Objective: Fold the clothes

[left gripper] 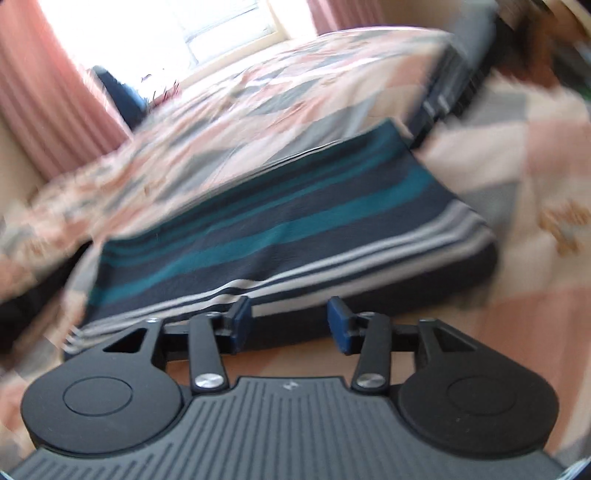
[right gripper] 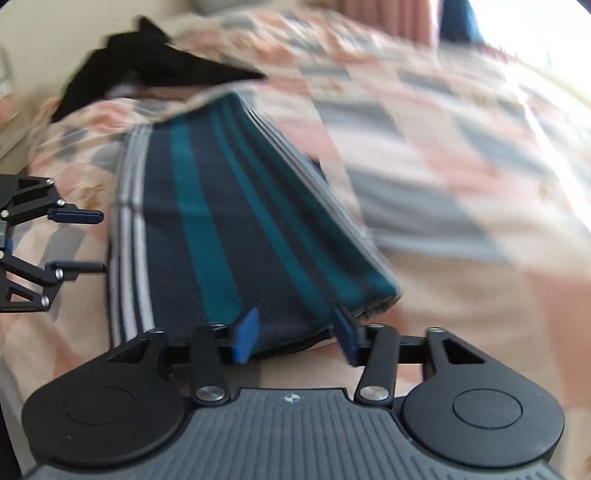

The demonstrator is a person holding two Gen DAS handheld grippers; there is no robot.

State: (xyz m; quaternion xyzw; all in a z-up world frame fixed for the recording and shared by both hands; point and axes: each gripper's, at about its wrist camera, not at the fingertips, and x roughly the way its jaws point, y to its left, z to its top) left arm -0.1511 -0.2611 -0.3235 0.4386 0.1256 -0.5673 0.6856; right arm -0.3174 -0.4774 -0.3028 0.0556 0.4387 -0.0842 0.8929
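A folded garment with navy, teal and white stripes lies flat on a bed. My left gripper stands open at its near long edge, blue pads spread, nothing between them. The right wrist view shows the same garment running lengthwise away from me. My right gripper is open at its near short end, with the cloth's edge lying between the spread pads. The left gripper appears at the left border of that view, open beside the garment's white-striped edge.
The bedspread has a pink, grey and cream patchwork print. A black garment lies crumpled at the far end of the bed. Pink curtains and a bright window stand behind. A dark blue object sits by the window.
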